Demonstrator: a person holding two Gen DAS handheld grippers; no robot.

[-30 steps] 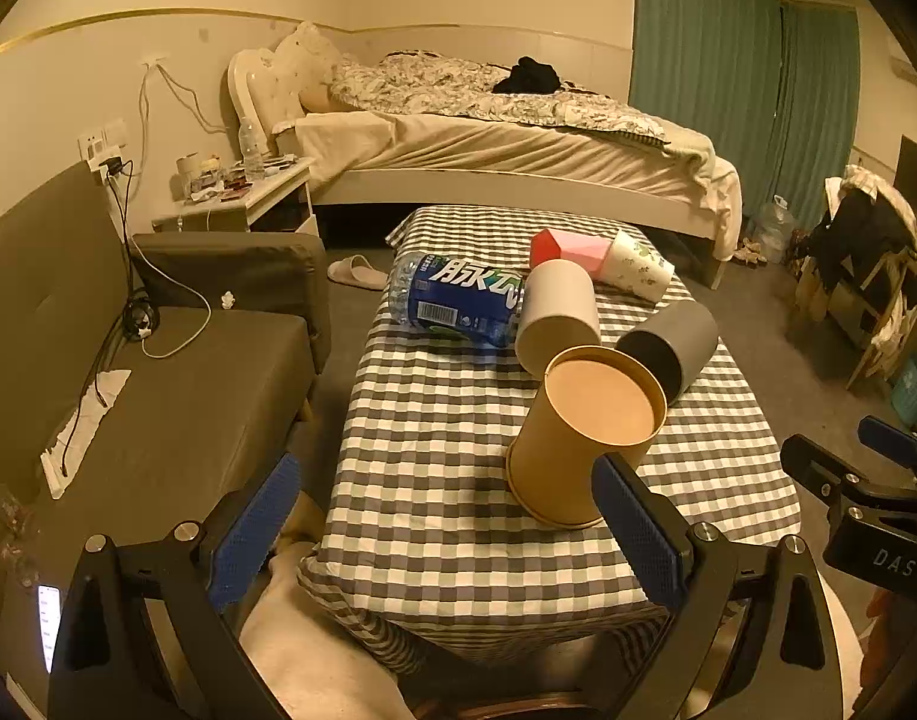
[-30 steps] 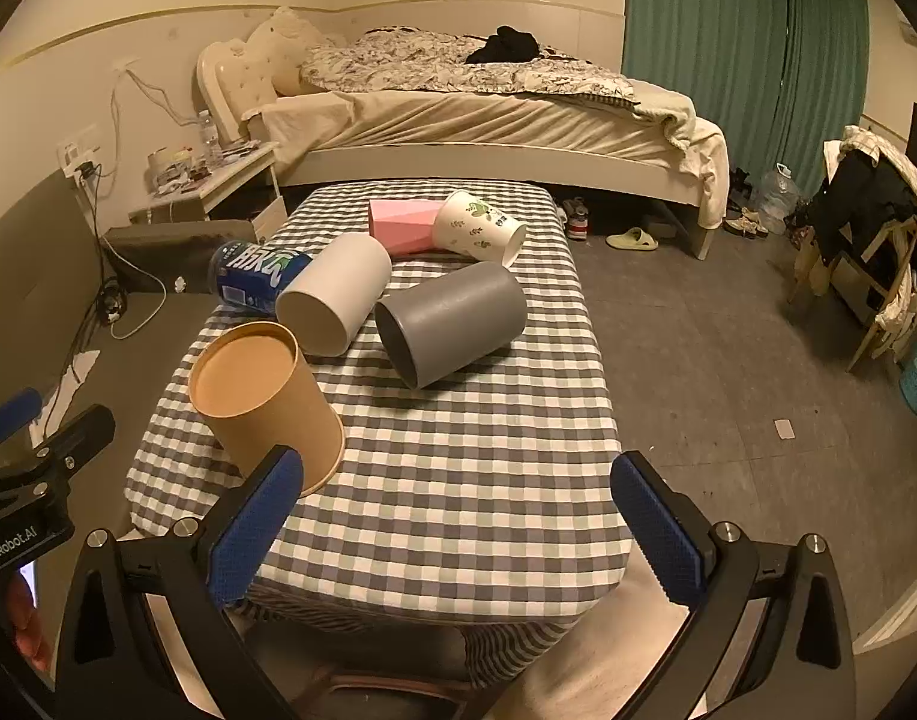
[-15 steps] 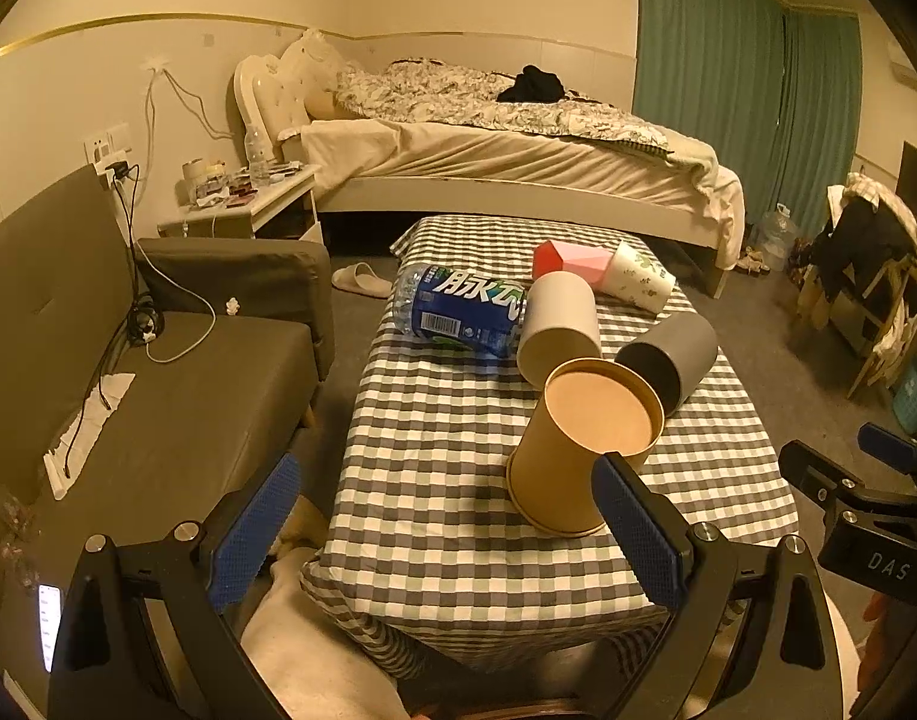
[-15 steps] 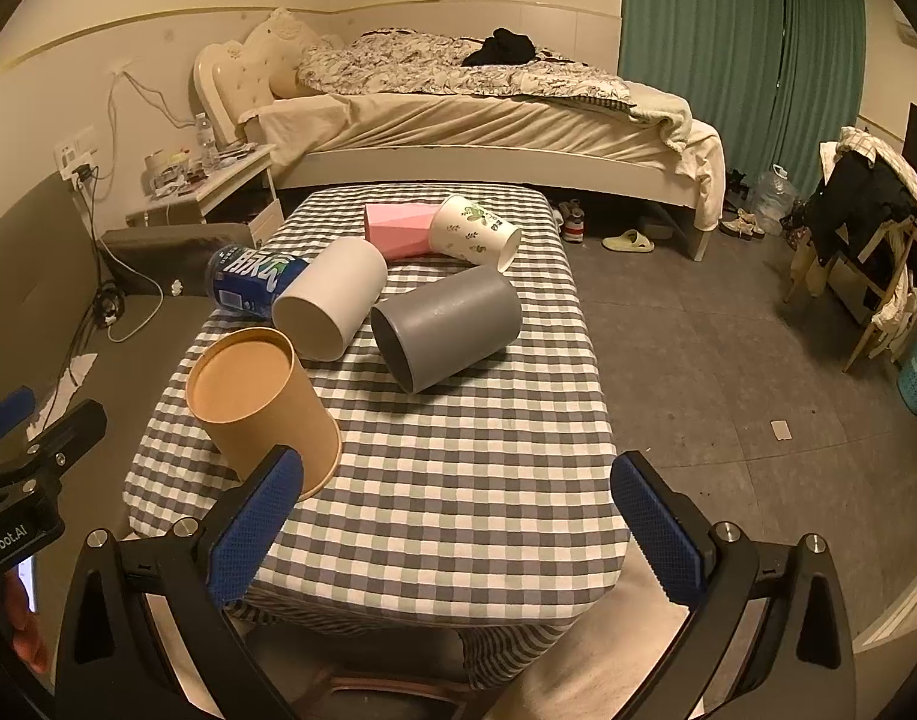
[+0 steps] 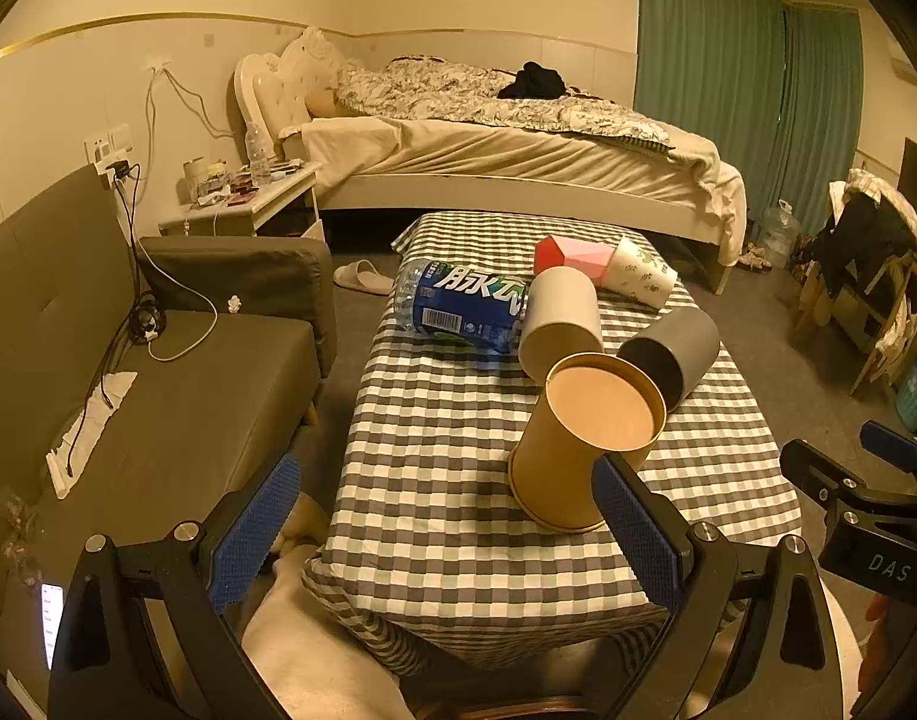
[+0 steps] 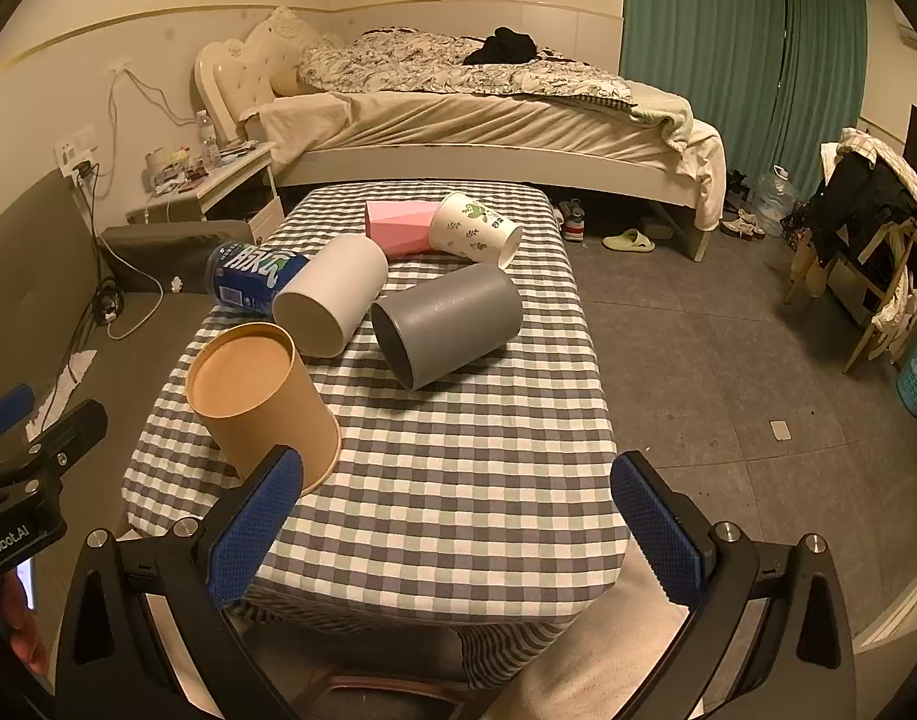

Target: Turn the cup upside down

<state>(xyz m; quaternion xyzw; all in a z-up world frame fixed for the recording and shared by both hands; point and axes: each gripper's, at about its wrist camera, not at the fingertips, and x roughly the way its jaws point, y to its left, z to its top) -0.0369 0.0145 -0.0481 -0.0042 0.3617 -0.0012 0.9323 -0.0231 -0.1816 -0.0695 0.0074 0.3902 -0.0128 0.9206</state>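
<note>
A tan cup (image 5: 578,444) stands upside down near the front of the checked table (image 5: 446,480); it also shows in the right wrist view (image 6: 260,402). A white cup (image 6: 332,300), a grey cup (image 6: 452,324), a leaf-print cup (image 6: 476,231) and a pink cup (image 6: 398,225) lie on their sides behind it. My left gripper (image 5: 446,534) is open and empty, just in front of the tan cup. My right gripper (image 6: 455,531) is open and empty at the table's front edge.
A blue-labelled water bottle (image 5: 464,306) lies on its side at the table's left. A dark sofa (image 5: 158,396) stands left of the table. A bed (image 6: 488,114) fills the back. A chair with clothes (image 6: 872,228) stands at the right.
Both grippers have drawn back and up a little, so the table sits slightly lower and farther in both views. The cups have not moved.
</note>
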